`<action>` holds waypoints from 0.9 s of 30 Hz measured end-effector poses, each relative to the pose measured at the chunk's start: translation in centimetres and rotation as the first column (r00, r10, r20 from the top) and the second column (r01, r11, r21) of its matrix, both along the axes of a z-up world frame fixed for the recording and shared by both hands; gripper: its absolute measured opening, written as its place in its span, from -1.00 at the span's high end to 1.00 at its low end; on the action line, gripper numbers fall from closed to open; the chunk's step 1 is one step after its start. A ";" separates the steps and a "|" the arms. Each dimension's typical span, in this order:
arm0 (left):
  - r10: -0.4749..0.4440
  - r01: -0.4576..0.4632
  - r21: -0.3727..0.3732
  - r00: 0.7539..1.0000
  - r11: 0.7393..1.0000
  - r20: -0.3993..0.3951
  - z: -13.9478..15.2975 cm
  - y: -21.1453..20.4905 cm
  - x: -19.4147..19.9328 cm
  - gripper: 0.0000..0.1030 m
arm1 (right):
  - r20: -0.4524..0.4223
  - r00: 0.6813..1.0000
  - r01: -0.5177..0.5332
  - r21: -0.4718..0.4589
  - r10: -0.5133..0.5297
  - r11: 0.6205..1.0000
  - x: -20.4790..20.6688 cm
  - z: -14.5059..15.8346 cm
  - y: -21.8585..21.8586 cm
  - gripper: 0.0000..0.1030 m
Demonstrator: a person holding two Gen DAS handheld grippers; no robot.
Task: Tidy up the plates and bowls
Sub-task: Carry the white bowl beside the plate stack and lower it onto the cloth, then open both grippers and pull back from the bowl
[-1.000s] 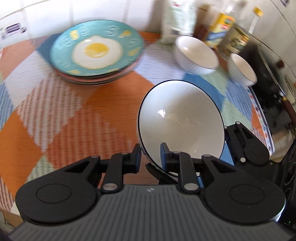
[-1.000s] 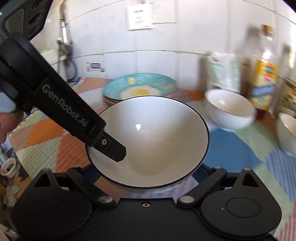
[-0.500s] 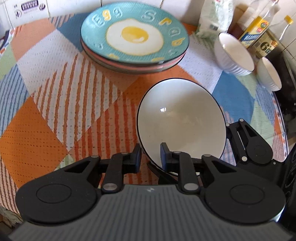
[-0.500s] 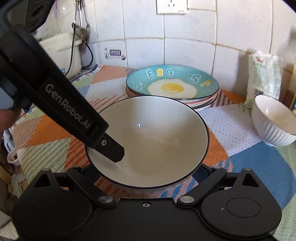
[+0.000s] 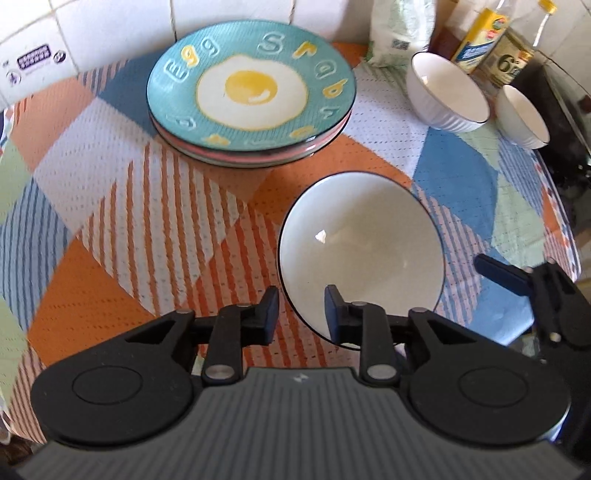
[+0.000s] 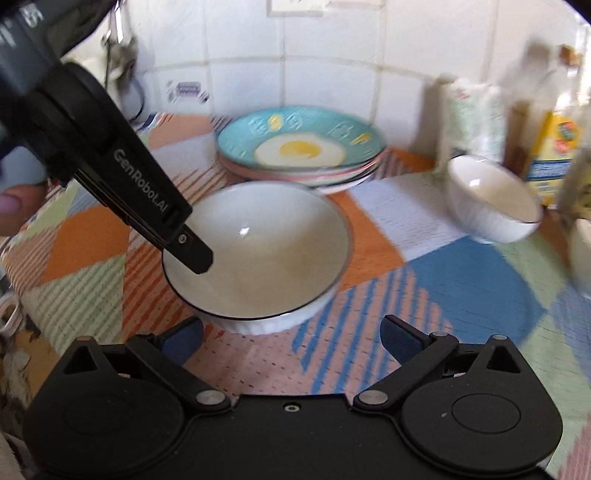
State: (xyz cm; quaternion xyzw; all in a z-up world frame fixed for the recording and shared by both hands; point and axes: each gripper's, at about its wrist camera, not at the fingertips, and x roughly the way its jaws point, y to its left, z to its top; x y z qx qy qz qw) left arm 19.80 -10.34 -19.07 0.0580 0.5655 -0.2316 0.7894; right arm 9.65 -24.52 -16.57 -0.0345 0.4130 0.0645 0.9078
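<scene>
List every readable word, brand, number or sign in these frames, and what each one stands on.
"GenRobot.AI": on the left gripper, along its finger.
"Egg" and "S": raised letters on the rim of the top plate; the remaining rim letters are unclear.
"6": large numeral on the dark bottle label; the rest is unreadable.
Yellow bottle label: too blurred.
White bag: too small.
Wall sticker: too small.
</scene>
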 end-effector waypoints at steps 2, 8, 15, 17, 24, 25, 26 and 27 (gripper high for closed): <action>-0.023 0.024 -0.021 1.000 1.000 0.019 1.0 0.3 0.1 0.47 | 0.043 0.997 0.060 0.007 -0.060 0.998 -1.1 1.1 -0.3 -1.00; -0.052 0.063 -0.140 0.995 0.988 0.081 4.0 1.2 0.3 0.42 | 0.147 0.947 0.276 0.082 -0.286 0.958 -3.4 3.7 -1.9 -1.00; -0.113 0.131 -0.163 0.986 0.978 0.119 6.0 0.5 0.5 0.42 | 0.179 0.883 0.403 0.185 -0.434 0.896 -4.6 5.2 -3.8 -1.00; -0.128 0.148 -0.165 0.984 0.975 0.123 6.4 0.2 0.6 0.41 | 0.160 0.869 0.430 0.221 -0.467 0.875 -4.6 5.3 -4.2 -1.00; -0.151 0.172 -0.167 0.980 0.971 0.134 7.0 -1.9 1.1 0.39 | 0.145 0.826 0.519 0.177 -0.544 0.836 -3.8 6.2 -5.6 -0.92; -0.148 0.170 -0.166 0.980 0.971 0.135 7.0 -2.4 1.4 0.39 | 0.145 0.819 0.525 0.200 -0.555 0.828 -3.7 6.2 -6.2 -0.91; -0.146 0.167 -0.164 0.980 0.972 0.135 7.0 -2.8 1.6 0.39 | 0.141 0.818 0.523 0.222 -0.558 0.823 -3.4 6.2 -6.9 -0.92; -0.142 0.163 -0.161 0.981 0.973 0.135 7.0 -3.3 1.9 0.39 | 0.136 0.819 0.519 0.237 -0.557 0.821 -3.1 6.1 -7.5 -0.91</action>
